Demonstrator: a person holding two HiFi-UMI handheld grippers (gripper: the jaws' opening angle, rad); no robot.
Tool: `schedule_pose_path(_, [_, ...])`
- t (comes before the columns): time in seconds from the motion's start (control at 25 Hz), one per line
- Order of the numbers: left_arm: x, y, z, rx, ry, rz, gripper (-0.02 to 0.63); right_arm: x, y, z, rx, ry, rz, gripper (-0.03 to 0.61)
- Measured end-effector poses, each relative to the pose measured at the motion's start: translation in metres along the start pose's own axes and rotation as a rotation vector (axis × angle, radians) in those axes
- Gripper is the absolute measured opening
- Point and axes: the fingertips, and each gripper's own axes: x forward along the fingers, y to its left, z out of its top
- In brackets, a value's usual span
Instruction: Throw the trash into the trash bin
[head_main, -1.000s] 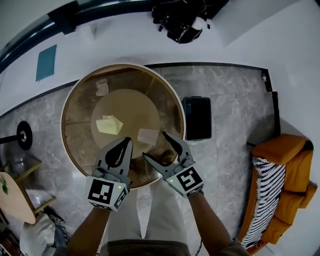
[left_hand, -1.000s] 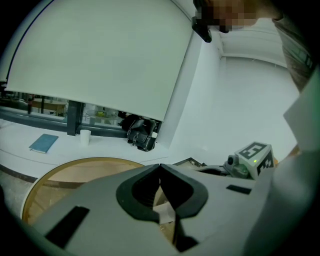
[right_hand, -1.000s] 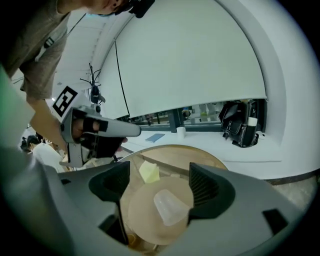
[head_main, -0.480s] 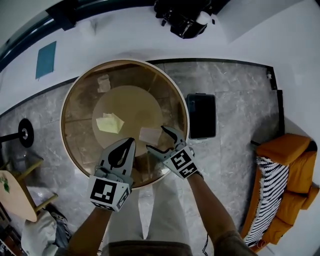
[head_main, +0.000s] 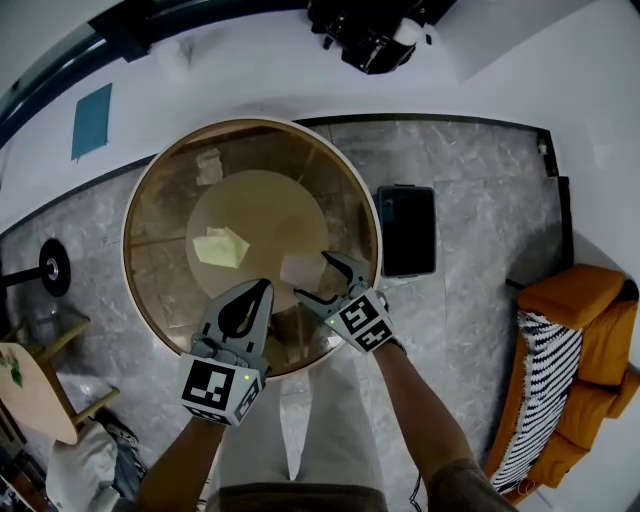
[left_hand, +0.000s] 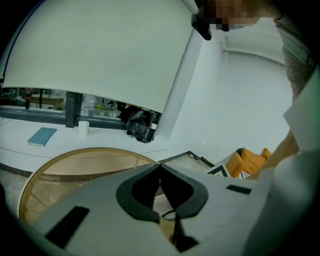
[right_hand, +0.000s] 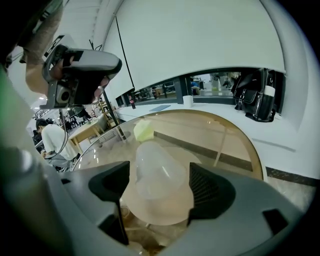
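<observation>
A clear plastic cup (head_main: 298, 270) lies tipped on the round glass table (head_main: 126, 250), near its front right. My right gripper (head_main: 318, 278) is open, its jaws on either side of the cup (right_hand: 157, 172) without closing on it. A crumpled yellow-green paper (head_main: 218, 246) lies left of the cup, also visible past it as the paper (right_hand: 144, 130). A pale scrap (head_main: 208, 165) sits at the table's far side. My left gripper (head_main: 262, 286) hovers over the near rim, shut and empty (left_hand: 160, 166). The black trash bin (head_main: 405, 230) stands on the floor right of the table.
A black bag (head_main: 365, 35) rests on the white ledge behind the table, with a blue book (head_main: 92, 122) further left. An orange sofa (head_main: 580, 330) stands at the right. A small wooden table (head_main: 30, 390) is at the lower left.
My right gripper has moved forward and left over the table and turned, so its open jaws now flank the clear cup. The left gripper has barely shifted.
</observation>
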Motion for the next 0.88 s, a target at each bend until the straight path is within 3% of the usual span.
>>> schedule_pose_path(0.16, [0.003, -0.003, -0.001, -0.004, 0.004, -0.006, 0.02, -0.001, -0.003, -0.001, 0.013, -0.003, -0.017, 0.37])
schedule_pose_path(0.2, [0.004, -0.004, -0.001, -0.004, 0.005, -0.008, 0.02, -0.002, -0.003, -0.001, 0.018, -0.006, -0.019, 0.324])
schedule_pose_path(0.6, [0.012, -0.015, 0.002, 0.001, 0.01, -0.021, 0.02, -0.015, -0.007, 0.01, 0.033, -0.056, -0.023, 0.322])
schedule_pose_path(0.88, [0.029, -0.041, 0.01, 0.026, 0.004, -0.056, 0.02, -0.043, -0.027, 0.013, 0.055, -0.099, -0.073, 0.322])
